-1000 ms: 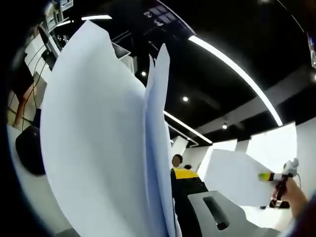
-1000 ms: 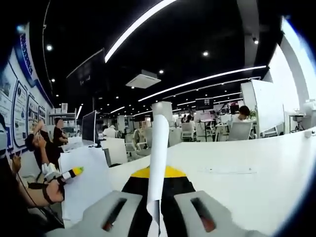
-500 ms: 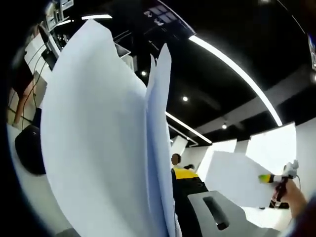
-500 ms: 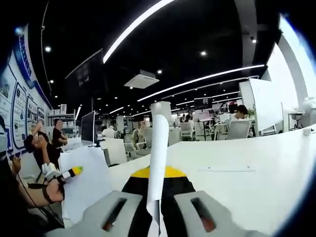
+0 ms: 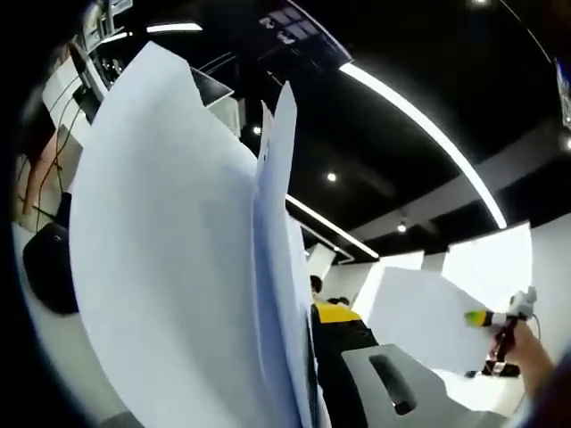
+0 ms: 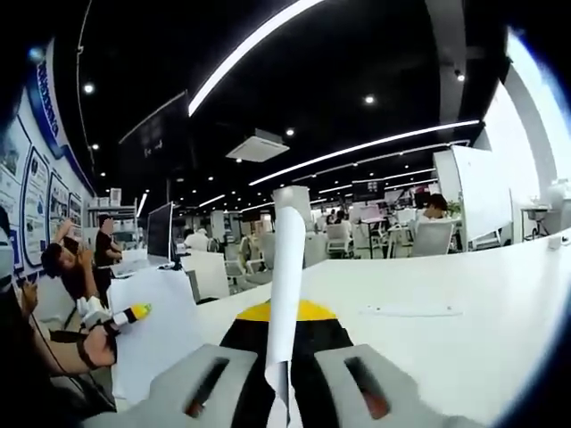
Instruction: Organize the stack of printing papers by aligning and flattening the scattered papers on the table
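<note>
In the left gripper view, several white printing papers (image 5: 169, 267) stand upright and fanned out, held at their lower edge by my left gripper (image 5: 312, 392). Only its right grey jaw is visible; the sheets hide the left one. Far right, my right gripper (image 5: 500, 319) holds a white sheet (image 5: 419, 325) in the air. In the right gripper view, my right gripper (image 6: 284, 388) is shut on paper (image 6: 285, 285) seen edge-on and rising straight up between its jaws. At the left, my left gripper (image 6: 125, 314) holds white paper (image 6: 156, 334).
A long white table (image 6: 446, 321) stretches ahead to the right. Office chairs and desks (image 6: 339, 236) stand behind it, and a monitor (image 6: 161, 230) sits at the left. People are by the left wall (image 6: 76, 267). A dark round object (image 5: 49, 272) lies at the lower left.
The fanned papers in the left gripper view have leaned slightly to the left. The right gripper view is almost unchanged.
</note>
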The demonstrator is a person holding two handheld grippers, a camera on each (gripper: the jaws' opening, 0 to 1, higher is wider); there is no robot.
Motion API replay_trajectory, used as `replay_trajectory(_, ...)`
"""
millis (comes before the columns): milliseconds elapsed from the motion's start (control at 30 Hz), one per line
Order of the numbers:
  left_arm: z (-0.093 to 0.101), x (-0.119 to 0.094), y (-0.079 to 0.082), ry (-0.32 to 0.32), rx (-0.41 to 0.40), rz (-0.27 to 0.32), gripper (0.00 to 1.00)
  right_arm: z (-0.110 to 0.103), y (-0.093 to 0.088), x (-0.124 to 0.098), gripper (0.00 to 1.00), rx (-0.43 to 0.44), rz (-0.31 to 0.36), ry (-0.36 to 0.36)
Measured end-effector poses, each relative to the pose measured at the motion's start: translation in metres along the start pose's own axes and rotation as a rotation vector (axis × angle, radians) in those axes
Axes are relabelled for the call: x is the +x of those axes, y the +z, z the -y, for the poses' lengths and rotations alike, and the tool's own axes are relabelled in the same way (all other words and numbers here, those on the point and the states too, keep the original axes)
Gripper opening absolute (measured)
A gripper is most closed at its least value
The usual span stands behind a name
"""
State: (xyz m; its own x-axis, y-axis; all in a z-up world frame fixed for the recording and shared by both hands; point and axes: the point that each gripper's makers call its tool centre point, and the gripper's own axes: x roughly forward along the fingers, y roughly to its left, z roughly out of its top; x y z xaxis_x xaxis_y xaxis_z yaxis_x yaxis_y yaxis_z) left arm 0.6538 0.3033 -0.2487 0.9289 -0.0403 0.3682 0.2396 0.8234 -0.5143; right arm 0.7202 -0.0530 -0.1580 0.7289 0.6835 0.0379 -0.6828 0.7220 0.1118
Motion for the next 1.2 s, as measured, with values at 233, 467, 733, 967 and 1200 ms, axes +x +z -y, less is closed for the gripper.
replay_trajectory(233, 0.002, 0.000, 0.000, -0.010, -0.005, 0.000, 0.12, -0.006, 0.005, 0.002, 0.00, 0.002, 0.013, 0.014)
replay_trajectory(467, 0.001, 0.000, -0.001, -0.008, -0.001, -0.007, 0.14, -0.009, 0.010, 0.003, 0.00, -0.003, 0.022, 0.022)
replay_trajectory(733, 0.002, 0.000, -0.002, -0.011, 0.008, -0.011, 0.15, -0.021, 0.020, 0.007, 0.00, -0.009, 0.043, 0.048)
replay_trajectory(967, 0.002, 0.000, -0.002, -0.012, 0.012, -0.012, 0.16, -0.031, 0.020, 0.014, 0.00, -0.002, 0.047, 0.075)
replay_trajectory(1200, 0.003, 0.000, -0.002, -0.013, 0.019, -0.015, 0.17, -0.048, 0.029, 0.021, 0.00, 0.000, 0.065, 0.122)
